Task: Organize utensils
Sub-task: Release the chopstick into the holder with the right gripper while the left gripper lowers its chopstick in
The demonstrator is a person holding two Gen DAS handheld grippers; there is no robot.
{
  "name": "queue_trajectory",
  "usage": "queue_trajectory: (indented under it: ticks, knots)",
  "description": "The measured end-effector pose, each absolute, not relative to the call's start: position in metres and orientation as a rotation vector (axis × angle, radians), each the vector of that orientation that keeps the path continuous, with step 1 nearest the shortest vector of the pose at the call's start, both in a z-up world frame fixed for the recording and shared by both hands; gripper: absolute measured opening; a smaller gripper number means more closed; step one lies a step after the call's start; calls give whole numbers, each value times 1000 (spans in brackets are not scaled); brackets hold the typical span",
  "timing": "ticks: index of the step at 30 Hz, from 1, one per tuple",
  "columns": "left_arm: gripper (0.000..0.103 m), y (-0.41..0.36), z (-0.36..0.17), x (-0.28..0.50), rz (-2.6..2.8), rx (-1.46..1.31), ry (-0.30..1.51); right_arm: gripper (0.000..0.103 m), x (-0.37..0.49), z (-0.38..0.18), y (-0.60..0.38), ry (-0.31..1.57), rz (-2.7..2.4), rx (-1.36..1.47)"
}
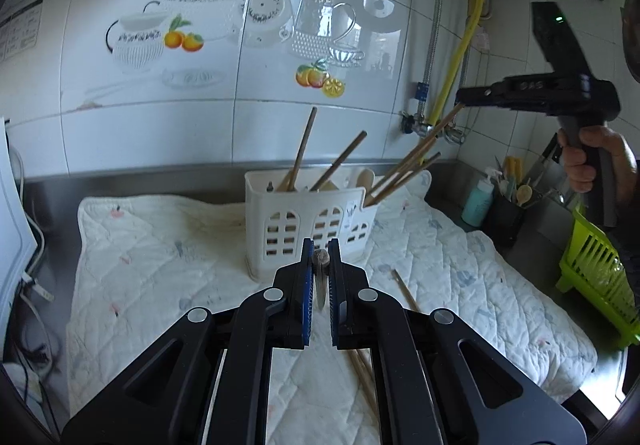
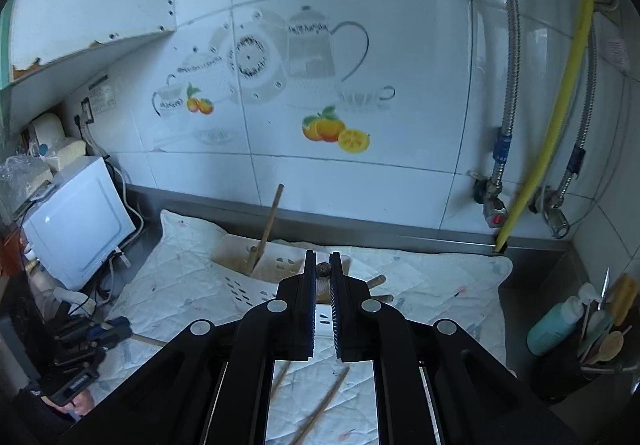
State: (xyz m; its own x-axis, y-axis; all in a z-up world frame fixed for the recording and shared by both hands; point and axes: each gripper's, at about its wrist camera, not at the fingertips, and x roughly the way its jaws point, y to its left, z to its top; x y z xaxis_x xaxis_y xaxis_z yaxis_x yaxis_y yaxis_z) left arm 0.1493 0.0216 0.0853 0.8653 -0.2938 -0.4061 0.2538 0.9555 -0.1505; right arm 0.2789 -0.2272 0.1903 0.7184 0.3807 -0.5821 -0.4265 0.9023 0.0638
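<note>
A white plastic utensil caddy stands on a quilted cloth and holds several chopsticks and a wooden spoon. My left gripper is shut on a wooden chopstick, seen end on, just in front of the caddy. At the upper right, a hand holds my right gripper, shut on the top of a chopstick that slants down into the caddy's right compartment. In the right wrist view, the right gripper clamps that stick's end above the caddy. The left gripper shows low at the left.
Loose chopsticks lie on the cloth near the front. A white microwave stands at the left. A green dish rack, a teal bottle and a black utensil cup stand at the right. Taps and hoses line the wall.
</note>
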Motion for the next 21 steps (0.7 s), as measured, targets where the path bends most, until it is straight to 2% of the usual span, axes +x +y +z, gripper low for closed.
queue_trajectory:
  ticks: [8,13,17,18,21]
  knots:
    - [5,25,113,165,-293,-74,404,8,321,165,-214,698,444,-73]
    - [5,31,142,171,-280,-51,353,22,312,167,-220,645,432,-65]
    - [5,33,165,178,-271,-35,310,23,293,173,-227,598,441,-54]
    - [0,33,168,179,-276,-37,310,23,288,174,-228,592,447,-49]
    - [0,36,168,178,-274,-44,323,25,267,177,-228,561,462,-76]
